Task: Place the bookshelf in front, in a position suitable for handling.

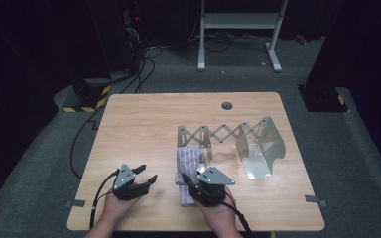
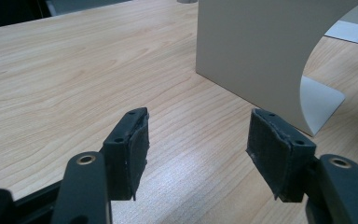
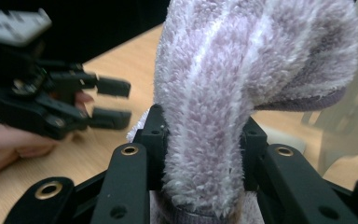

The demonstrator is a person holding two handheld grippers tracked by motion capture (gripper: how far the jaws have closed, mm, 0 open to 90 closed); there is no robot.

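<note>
— What have I got in the right gripper (image 3: pixel 200 135)?

— Its jaws are clamped on a fluffy lilac-and-white striped sock (image 3: pixel 242 79), pinched across a bunched middle part. In the high view the sock (image 1: pixel 188 159) hangs from that gripper (image 1: pixel 194 184) just above the light wooden table (image 1: pixel 144 124), its upper end beside the rack.

— And my left gripper (image 2: pixel 198 144)?

— Jaws standing wide apart, nothing between them, low over bare table near my edge; in the high view it (image 1: pixel 146 176) sits left of the sock, a little apart from it.

— How will the sock handle?

— I judge it light, soft and floppy: it will sag and fold wherever it is unsupported, though the plush pile should not slip. I would take the free end by its ribbed cuff with the left, so it hangs straight.

— Anything to hold it?

— A silver metal rack with a scissor-lattice bar and curved sheet end plates (image 1: pixel 258 148) stands behind the sock; nothing rests in it.
</note>
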